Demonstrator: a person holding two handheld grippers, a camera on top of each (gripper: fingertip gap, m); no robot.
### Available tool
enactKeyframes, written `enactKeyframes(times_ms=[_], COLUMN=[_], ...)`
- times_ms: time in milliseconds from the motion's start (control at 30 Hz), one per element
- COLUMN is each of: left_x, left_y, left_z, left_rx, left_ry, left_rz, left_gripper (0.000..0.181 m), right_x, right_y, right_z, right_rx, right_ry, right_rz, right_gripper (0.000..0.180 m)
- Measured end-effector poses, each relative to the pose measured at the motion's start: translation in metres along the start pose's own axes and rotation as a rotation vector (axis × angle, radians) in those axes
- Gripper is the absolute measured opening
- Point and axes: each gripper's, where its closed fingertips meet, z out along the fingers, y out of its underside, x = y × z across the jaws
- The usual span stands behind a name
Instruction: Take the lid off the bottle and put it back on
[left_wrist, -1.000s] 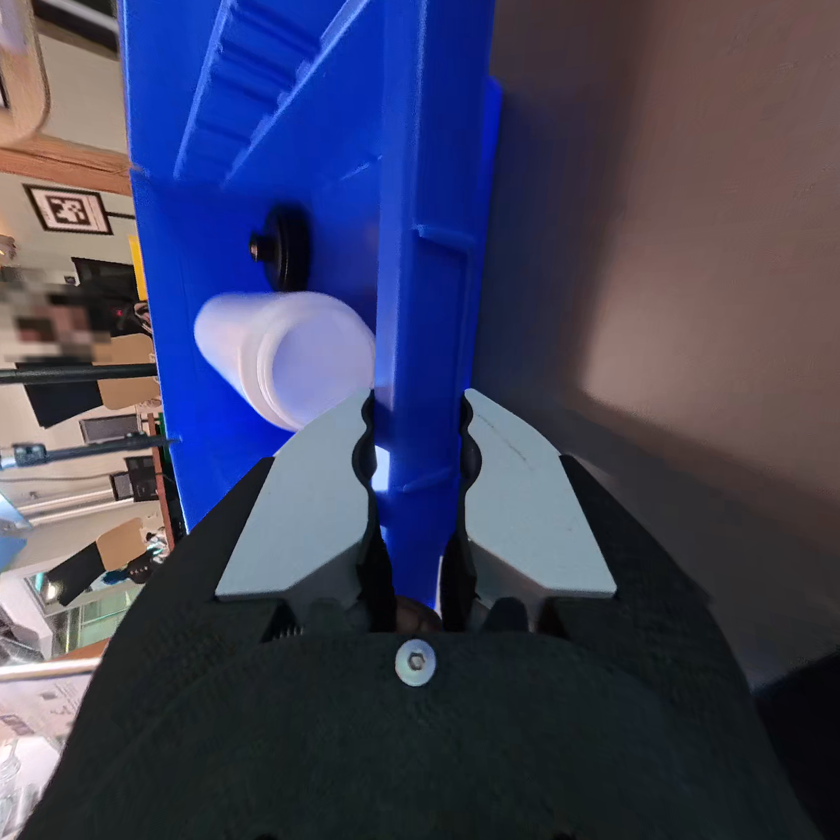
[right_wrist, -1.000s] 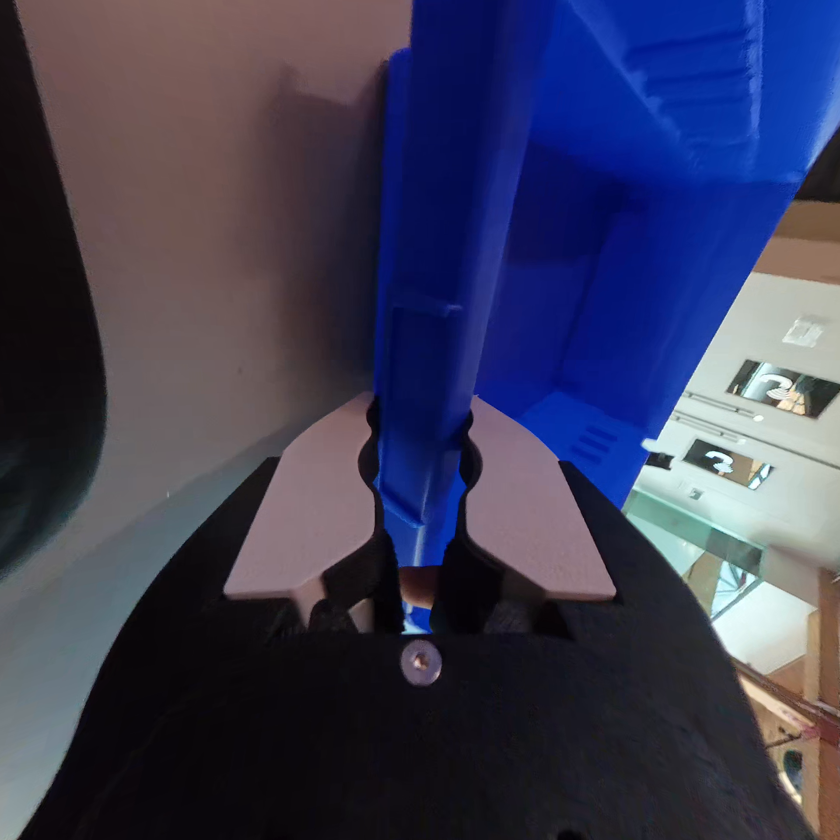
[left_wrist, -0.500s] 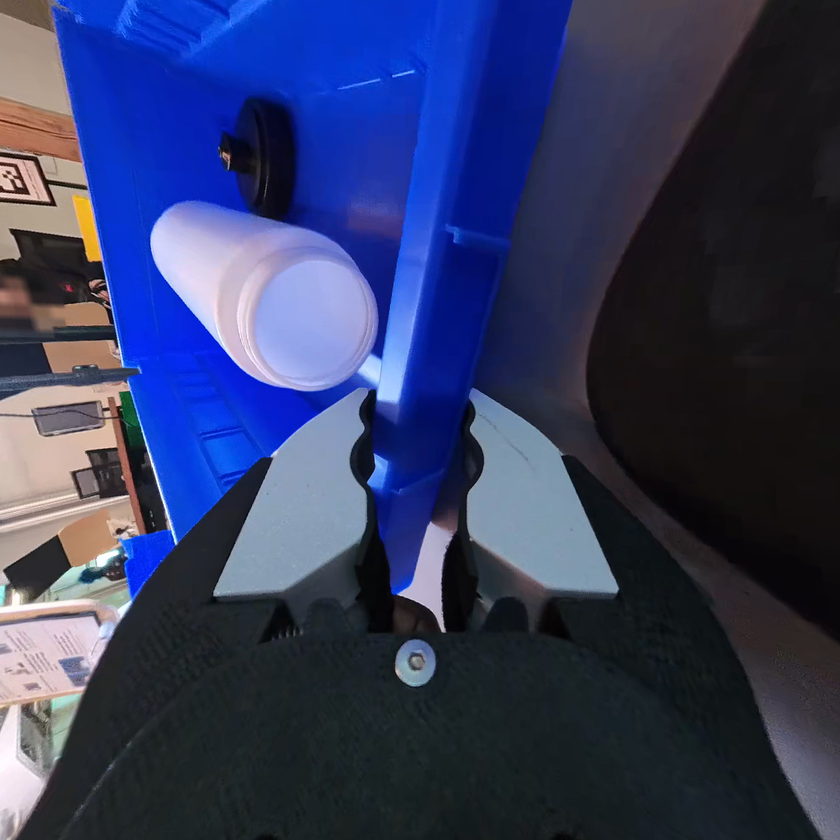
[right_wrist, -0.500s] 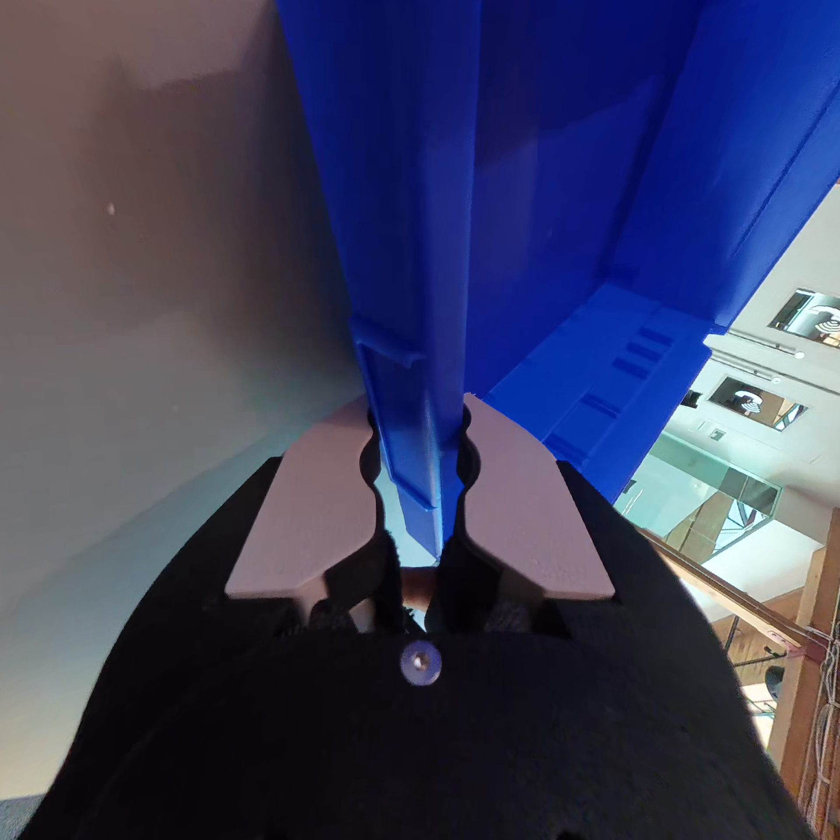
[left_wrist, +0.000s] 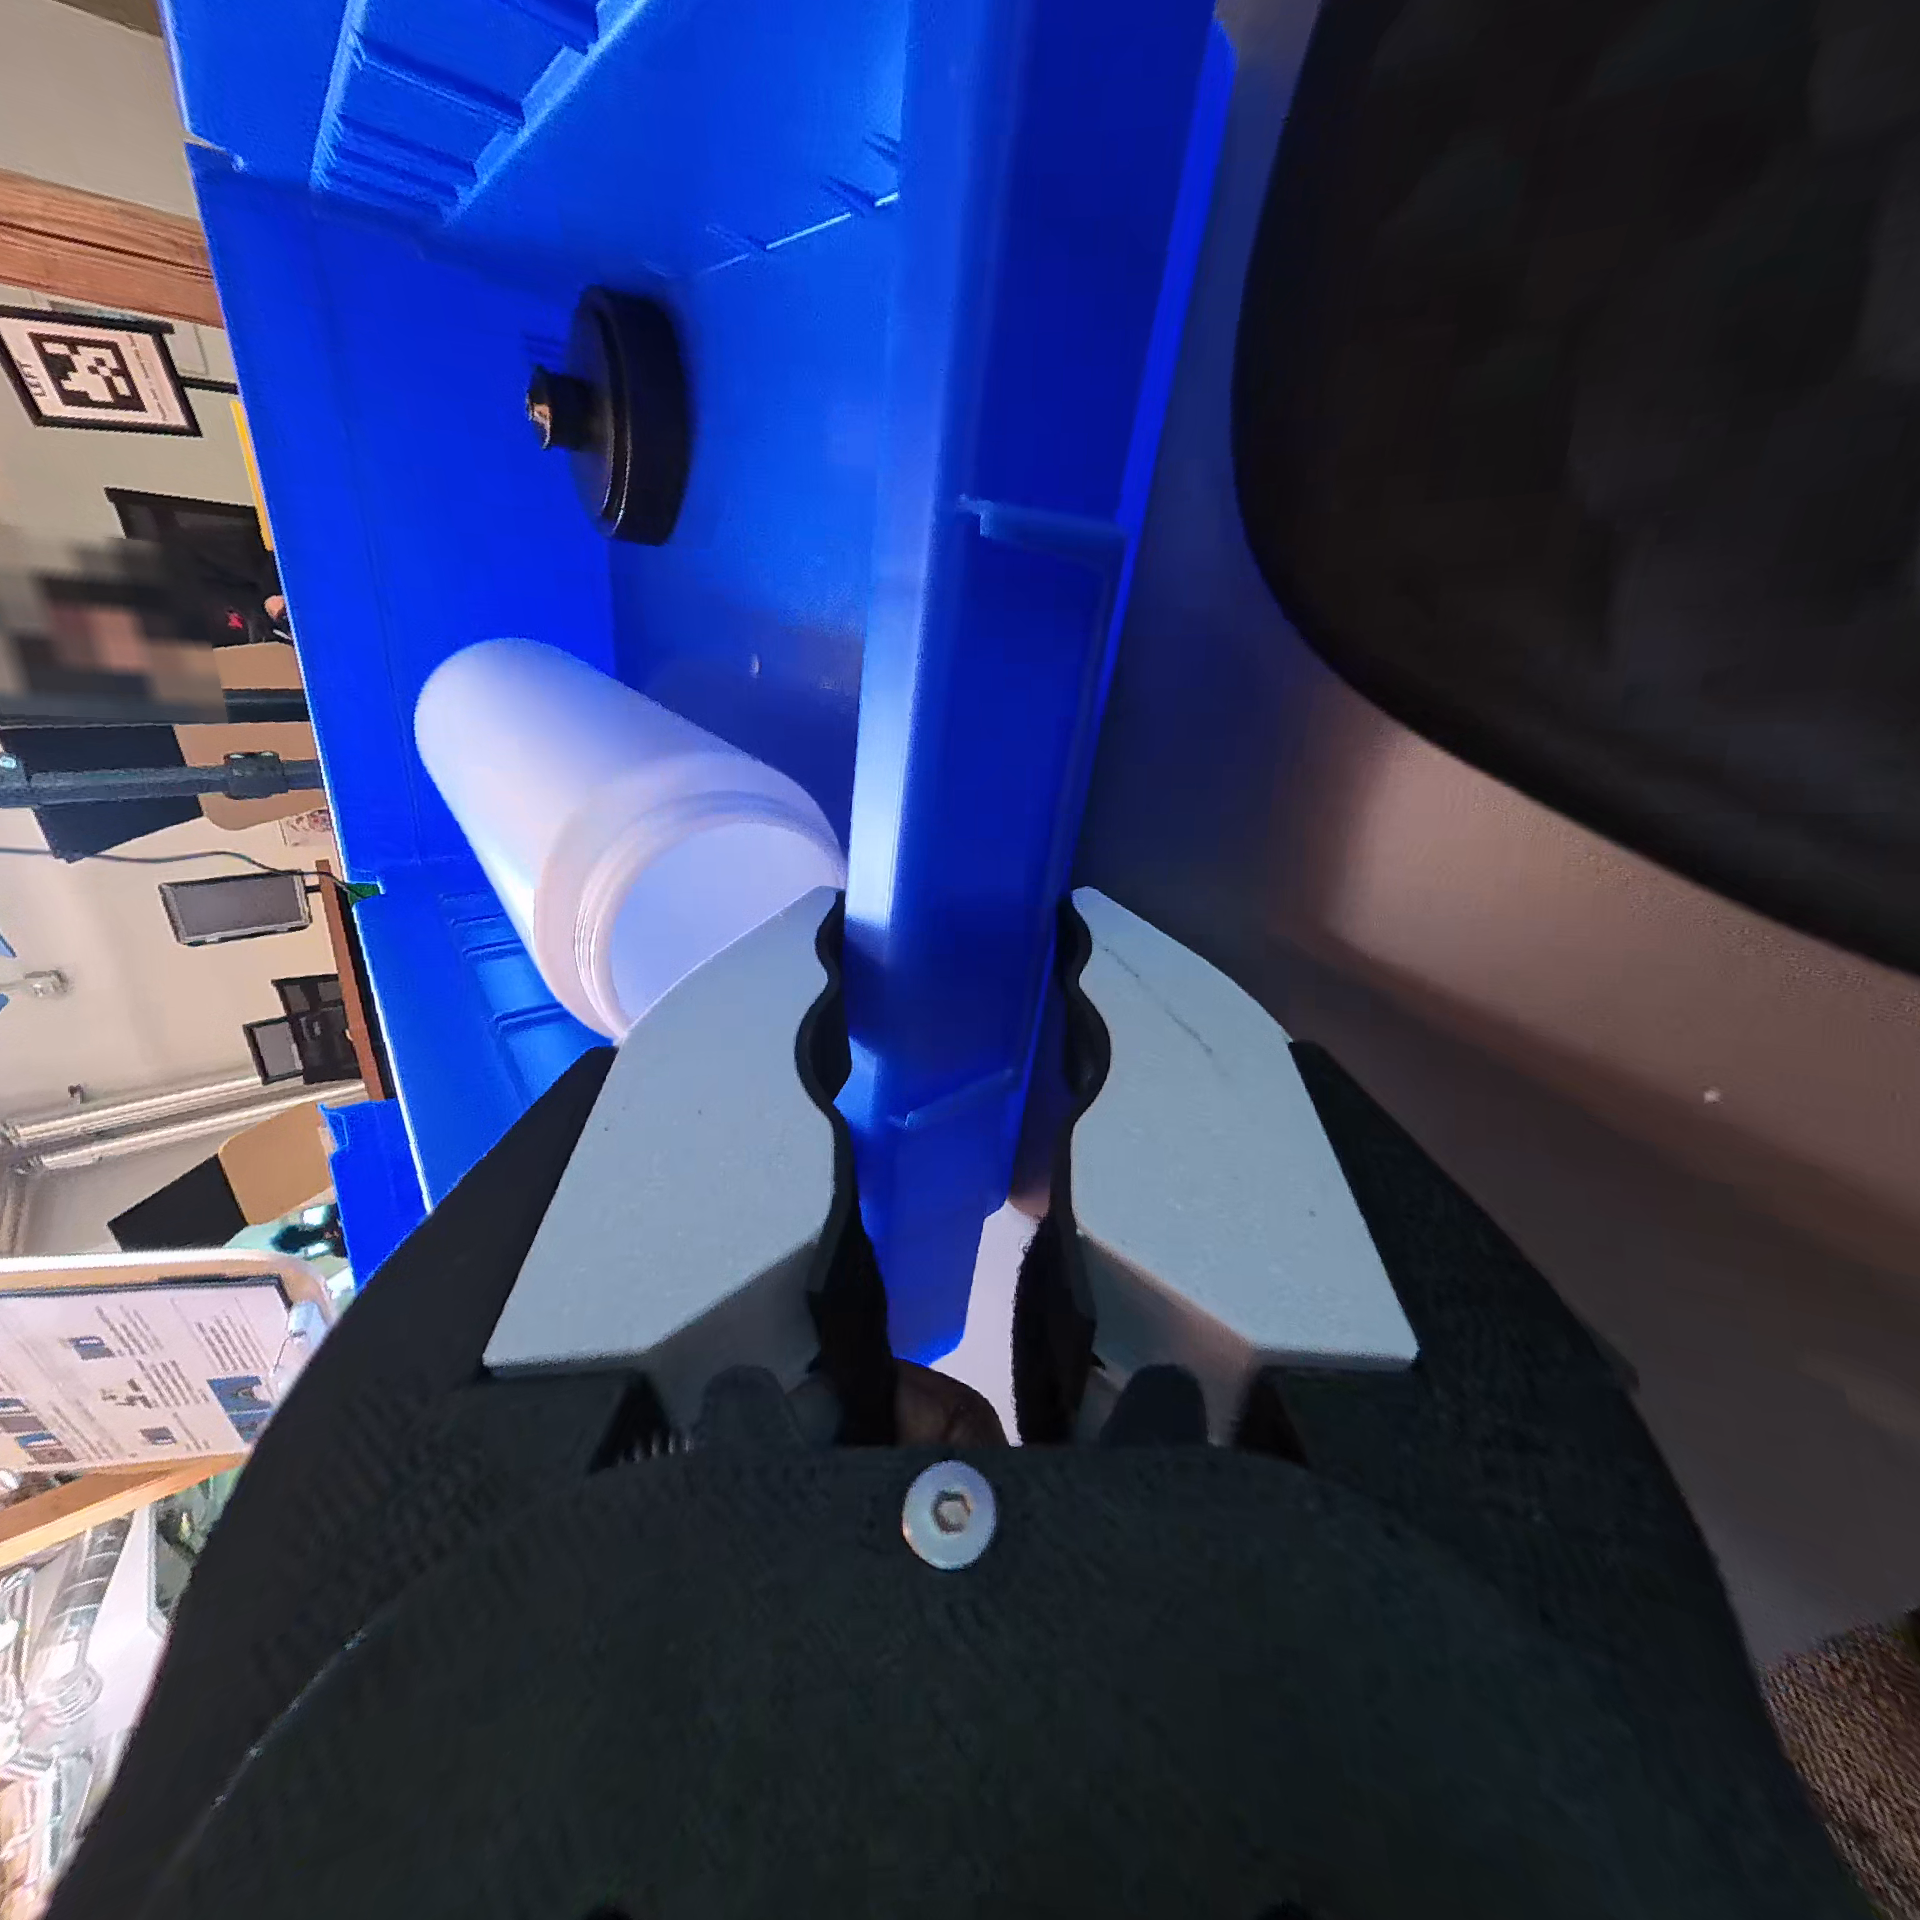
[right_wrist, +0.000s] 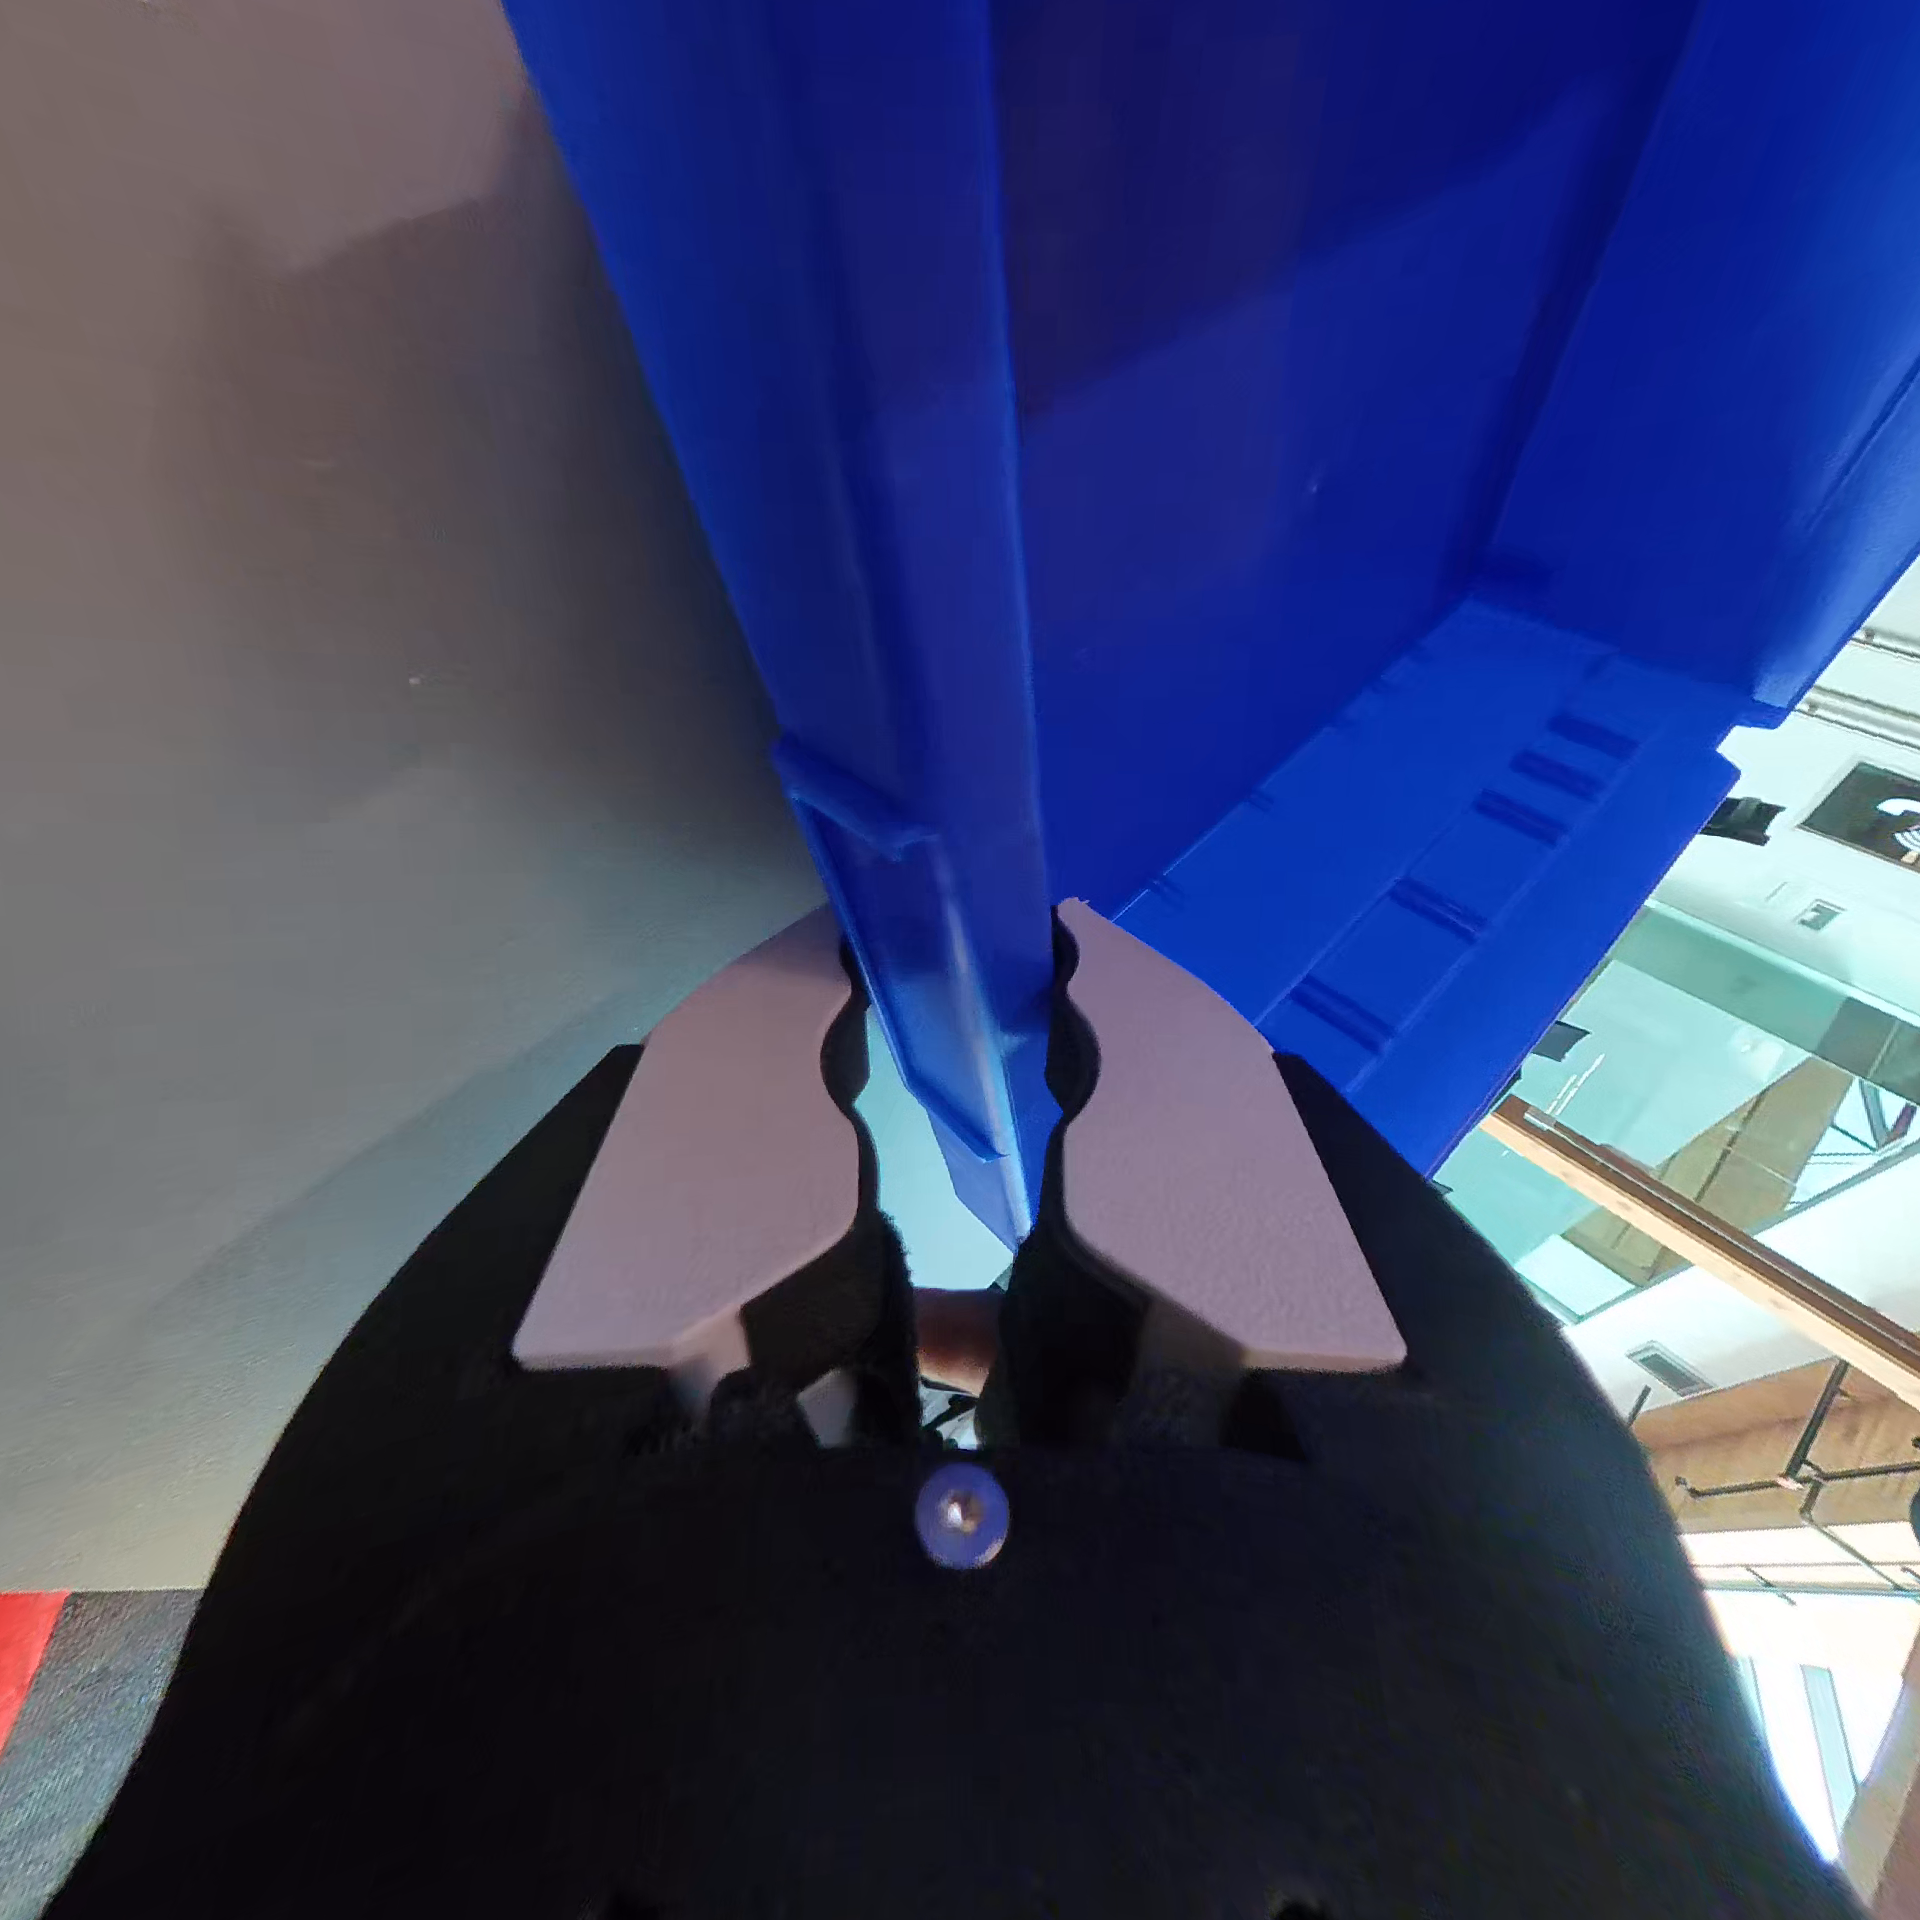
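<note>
Bottle (left_wrist: 634, 821) lies inside blue bin (left_wrist: 727, 364) — beside left tongs (left_wrist: 951, 935); both tongs clamp its wall.

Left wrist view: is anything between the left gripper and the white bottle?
Yes. The left gripper is shut on the wall of the blue bin. The white bottle lies inside the bin, just past the inner finger, so the grip must be released first.

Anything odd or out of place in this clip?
Yes: both grippers clamp walls of a tipped blue bin rather than the bottle. The white bottle lies on its side inside, beside a separate black lid.
</note>
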Motion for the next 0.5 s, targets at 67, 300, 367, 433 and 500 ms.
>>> enactKeyframes(times_ms=[67, 300, 367, 433, 500], left_x=[0.0, -0.006, -0.023, -0.051, -0.074], left_y=[0.006, 0.006, -0.006, -0.017, -0.024], left_z=[-0.002, -0.019, -0.034, -0.046, -0.051], left_rx=[-0.015, 0.048, 0.112, 0.19, 0.252], left_ry=[0.01, 0.085, 0.091, 0.044, 0.007], left_rz=[-0.002, -0.164, -0.207, -0.232, -0.234], left_gripper=[0.037, 0.051, 0.058, 0.056, 0.054], right_x=[-0.001, -0.003, 0.015, 0.037, 0.052], right_y=[-0.001, -0.016, -0.024, -0.033, -0.045], right_z=[0.0, -0.031, -0.053, -0.078, -0.1], right_rx=[0.024, 0.284, 0.39, 0.505, 0.615], right_ry=[-0.024, -0.222, -0.203, -0.139, -0.08], right_rz=[0.028, 0.235, 0.289, 0.325, 0.337], right_gripper=[0.032, 0.071, 0.077, 0.076, 0.076])
